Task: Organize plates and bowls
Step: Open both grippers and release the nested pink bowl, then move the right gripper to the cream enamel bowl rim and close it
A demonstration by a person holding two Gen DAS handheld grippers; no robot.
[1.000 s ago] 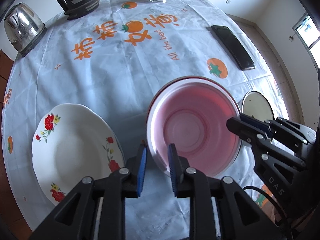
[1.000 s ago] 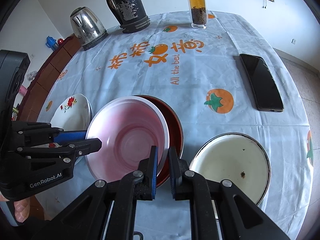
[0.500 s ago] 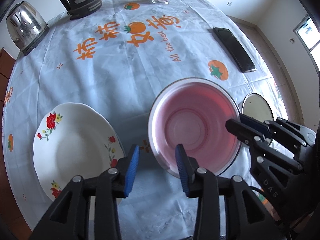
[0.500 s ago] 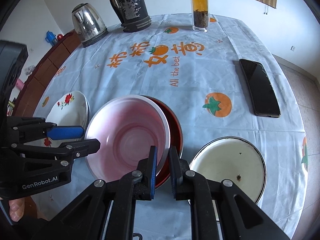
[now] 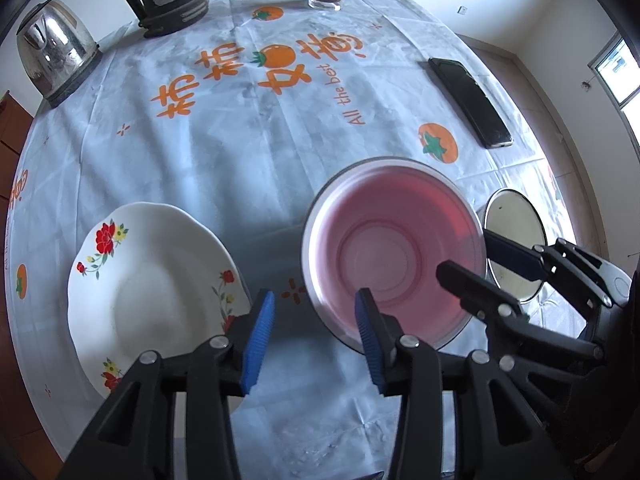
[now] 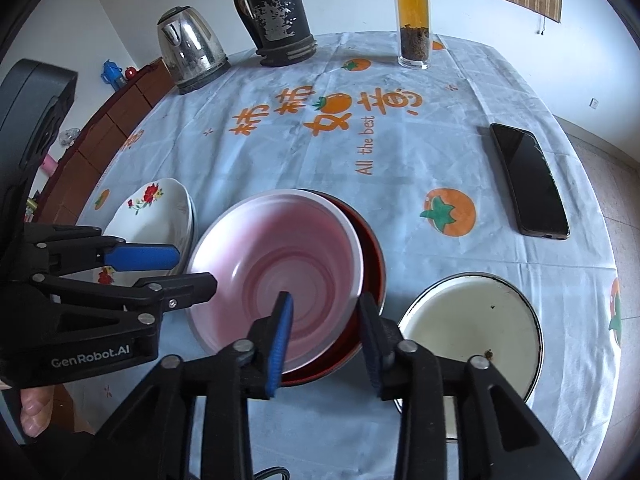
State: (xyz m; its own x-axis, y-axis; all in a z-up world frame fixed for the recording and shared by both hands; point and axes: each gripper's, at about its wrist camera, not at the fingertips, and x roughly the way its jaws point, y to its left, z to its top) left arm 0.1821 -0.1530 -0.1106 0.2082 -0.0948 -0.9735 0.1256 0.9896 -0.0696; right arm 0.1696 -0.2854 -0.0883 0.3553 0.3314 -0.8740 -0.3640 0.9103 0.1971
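A pink bowl (image 5: 392, 252) (image 6: 280, 264) rests nested inside a dark red bowl (image 6: 372, 248), which the pink one hides in the left wrist view. My left gripper (image 5: 314, 336) (image 6: 188, 270) straddles the pink bowl's near-left rim; its jaws are opening and the pads stand off the rim. On the other side, my right gripper (image 6: 326, 336) (image 5: 472, 256) spans both bowls' rims, jaws also opening, pads clear. A white flowered plate (image 5: 152, 292) (image 6: 160, 216) lies to the left. A cream enamel bowl (image 6: 472, 328) (image 5: 514, 240) lies to the right.
A steel kettle (image 6: 188, 52), a black jug (image 6: 276, 16) and a tea bottle (image 6: 414, 20) stand along the far edge of the tablecloth (image 6: 400, 152). A black phone (image 6: 528, 184) lies at the right. A wooden cabinet (image 6: 100, 136) runs along the left.
Both grippers were shut on the pink bowl's rim; first the left pads, then the right pads spread apart and let go. The bowl stays in the red one.
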